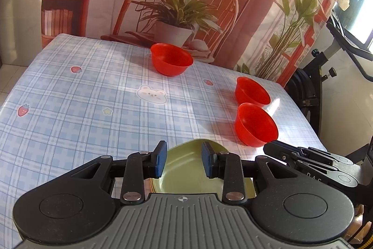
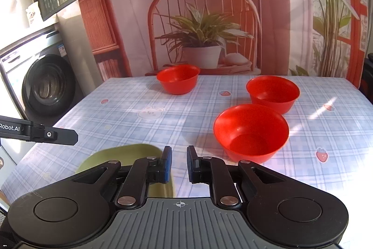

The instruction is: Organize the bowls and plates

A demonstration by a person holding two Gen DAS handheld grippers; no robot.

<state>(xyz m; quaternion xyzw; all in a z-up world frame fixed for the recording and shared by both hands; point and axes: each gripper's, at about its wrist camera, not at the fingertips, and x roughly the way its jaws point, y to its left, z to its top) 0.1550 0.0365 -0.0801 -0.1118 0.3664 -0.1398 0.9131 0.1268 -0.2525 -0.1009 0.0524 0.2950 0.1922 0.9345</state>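
Bowls, red, three: one (image 2: 178,78) near the table's far edge, standing alone; two toward the right edge, the farther (image 2: 272,93) and the nearer (image 2: 251,131) just beside each other, whether touching I cannot tell. All upright, all empty.

Plate, green (image 1: 186,169), one, shallow, at the near edge of the table (image 1: 70,113), under my left tongs.

Left tongs (image 1: 184,160): pads parted fairly wide, holding nothing, hanging over the plate's middle; whether any pad touches it I cannot tell.

Right tongs (image 2: 179,163): pads narrow but apart, empty, poised at the plate's right rim, the nearer bowl just ahead and to the right.

Risks, as I judge them:
- Plastic bowls look light and slick; a pinch on one thin wall may tip a bowl or let it swing and slip.
- Reaching for the nearer bowl may knock its neighbour toward the right edge.
- Plate sits close to the near edge; a downward push on its rim could flip or slide it off.
- Glossy cloth offers little grip; anything nudged may skate.
- Both tongs crowd the same corner and may collide.
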